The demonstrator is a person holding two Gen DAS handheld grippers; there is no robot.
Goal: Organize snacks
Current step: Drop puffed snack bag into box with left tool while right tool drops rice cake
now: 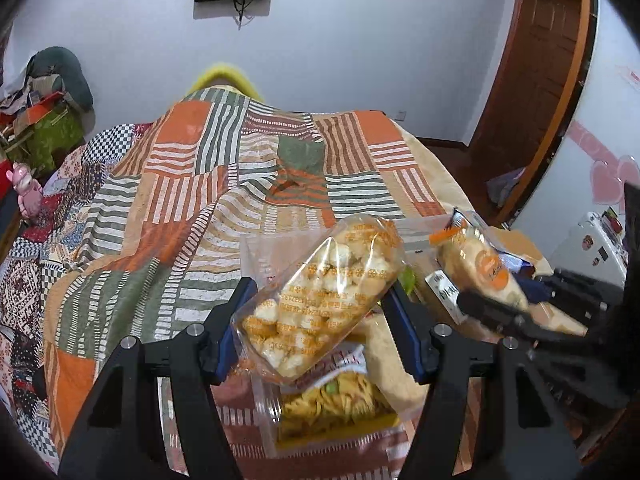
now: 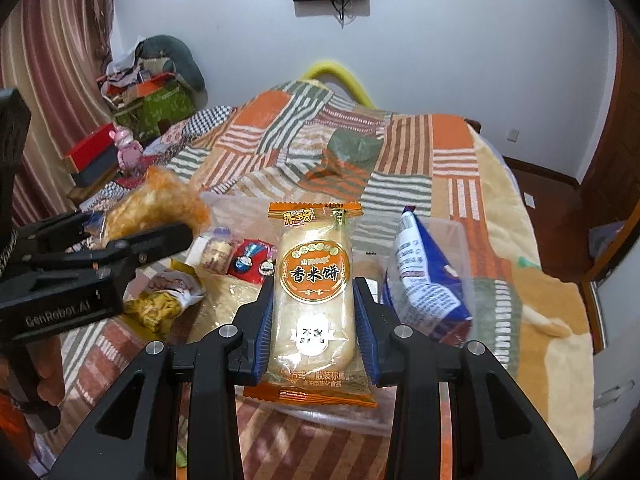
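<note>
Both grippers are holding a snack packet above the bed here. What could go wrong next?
The left gripper holds the puffed-snack bag tilted, pinched across slippery film, so it may slide out. The right gripper squeezes the rice cracker packet at its middle; the crackers could crack. The clear plastic box already holds a blue packet, so a careless drop could land outside.

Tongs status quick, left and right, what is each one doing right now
Left tongs: closed on the clear bag of puffed snack balls.
Right tongs: closed on the orange-trimmed rice cracker packet.
</note>
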